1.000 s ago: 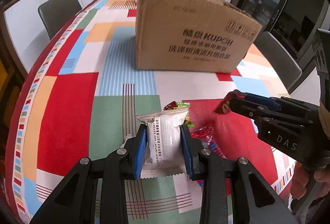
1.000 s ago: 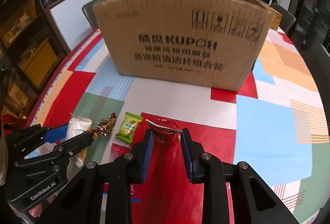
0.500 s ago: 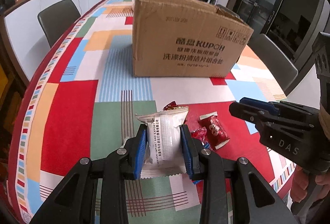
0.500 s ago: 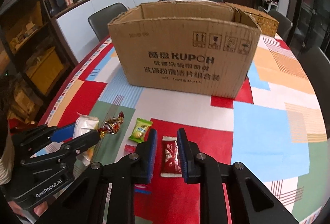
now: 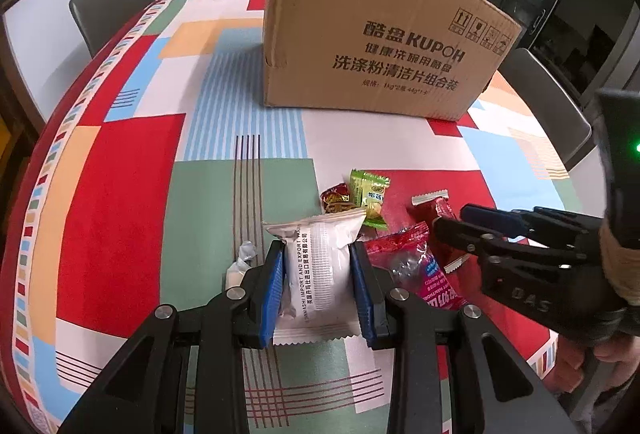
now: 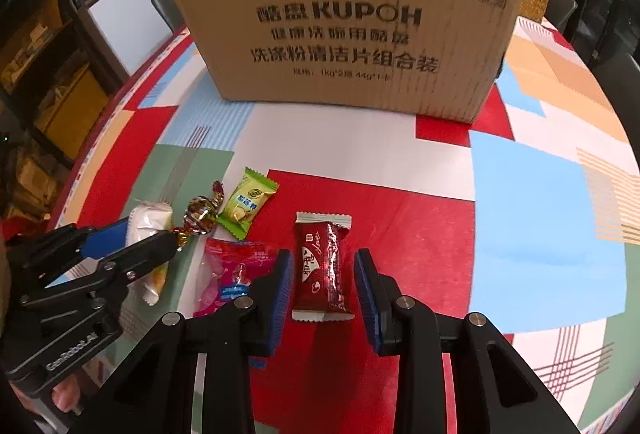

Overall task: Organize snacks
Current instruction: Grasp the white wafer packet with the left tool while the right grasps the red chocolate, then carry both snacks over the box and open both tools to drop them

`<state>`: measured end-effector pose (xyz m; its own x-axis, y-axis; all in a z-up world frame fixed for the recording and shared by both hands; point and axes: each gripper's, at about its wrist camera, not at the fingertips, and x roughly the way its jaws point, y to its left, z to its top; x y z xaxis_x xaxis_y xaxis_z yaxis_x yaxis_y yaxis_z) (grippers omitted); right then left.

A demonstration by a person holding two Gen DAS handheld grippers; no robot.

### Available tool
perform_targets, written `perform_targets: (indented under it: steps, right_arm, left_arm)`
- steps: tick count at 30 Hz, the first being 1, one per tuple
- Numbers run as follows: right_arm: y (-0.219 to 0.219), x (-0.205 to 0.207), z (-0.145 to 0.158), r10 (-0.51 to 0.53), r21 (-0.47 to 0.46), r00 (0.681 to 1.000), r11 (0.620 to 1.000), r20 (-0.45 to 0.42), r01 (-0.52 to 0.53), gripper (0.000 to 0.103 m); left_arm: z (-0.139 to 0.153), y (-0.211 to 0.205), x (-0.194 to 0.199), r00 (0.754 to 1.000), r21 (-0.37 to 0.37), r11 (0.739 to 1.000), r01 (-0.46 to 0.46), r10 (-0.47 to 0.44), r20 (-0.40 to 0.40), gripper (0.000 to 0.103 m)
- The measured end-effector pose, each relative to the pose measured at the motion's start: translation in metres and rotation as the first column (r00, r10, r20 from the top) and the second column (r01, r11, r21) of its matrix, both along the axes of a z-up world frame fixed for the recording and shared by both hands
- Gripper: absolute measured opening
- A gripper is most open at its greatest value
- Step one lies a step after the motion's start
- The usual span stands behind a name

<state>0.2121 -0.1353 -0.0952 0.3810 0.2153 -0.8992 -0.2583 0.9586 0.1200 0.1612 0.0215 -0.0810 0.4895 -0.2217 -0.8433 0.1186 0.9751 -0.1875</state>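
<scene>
My left gripper (image 5: 318, 274) is shut on a white snack packet (image 5: 318, 266), low over the tablecloth. My right gripper (image 6: 322, 280) is open, its fingers on either side of a dark red snack bar (image 6: 320, 266) that lies on the table, not touching it. A pink packet (image 6: 232, 274), a green candy packet (image 6: 246, 206) and a red-gold twisted candy (image 6: 200, 214) lie to the left of the bar. A large cardboard box (image 6: 344, 14) stands behind them; its inside is hidden. The left gripper shows in the right wrist view (image 6: 120, 246).
A small white wrapped candy (image 5: 240, 262) lies left of my left fingers. The table has a bright patchwork cloth (image 5: 120, 170). Dark chairs (image 5: 108, 6) stand around it. A wicker basket (image 6: 536, 0) sits behind the box on the right.
My right gripper has opened wider and dropped lower and nearer around the red bar. The left gripper has kept hold of the white packet and come down closer to the table.
</scene>
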Motion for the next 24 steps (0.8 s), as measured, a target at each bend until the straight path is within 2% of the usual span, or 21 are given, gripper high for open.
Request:
perform_targets:
  steps: [3,4,8,17,24]
  right_arm:
    - [0.001,0.004,-0.008,0.005,-0.019,1.0,1.0,-0.009,-0.005,0.03]
    - [0.001,0.005,-0.01,0.002,-0.018,1.0,1.0,-0.012,-0.002,0.023]
    - [0.0,0.005,-0.007,0.001,-0.018,1.0,1.0,0.001,-0.001,0.023]
    - [-0.006,-0.001,0.039,-0.014,0.033,0.994,0.999,0.112,0.011,0.023]
    - [-0.002,0.0,0.077,-0.008,0.067,0.979,0.998,0.204,-0.006,0.023]
  left_arm:
    - [0.005,0.002,-0.001,1.0,0.005,1.0,-0.004,0.004,0.016,0.032]
    - [0.006,0.002,-0.001,1.0,0.005,1.0,-0.005,0.005,0.019,0.032]
    - [0.015,0.001,-0.003,0.999,0.0,1.0,-0.002,0.002,0.04,0.032]
    - [0.05,-0.002,-0.006,0.992,-0.021,1.0,0.012,-0.009,0.127,0.032]
    - [0.086,-0.003,0.0,0.975,-0.019,1.0,0.025,-0.02,0.22,0.032]
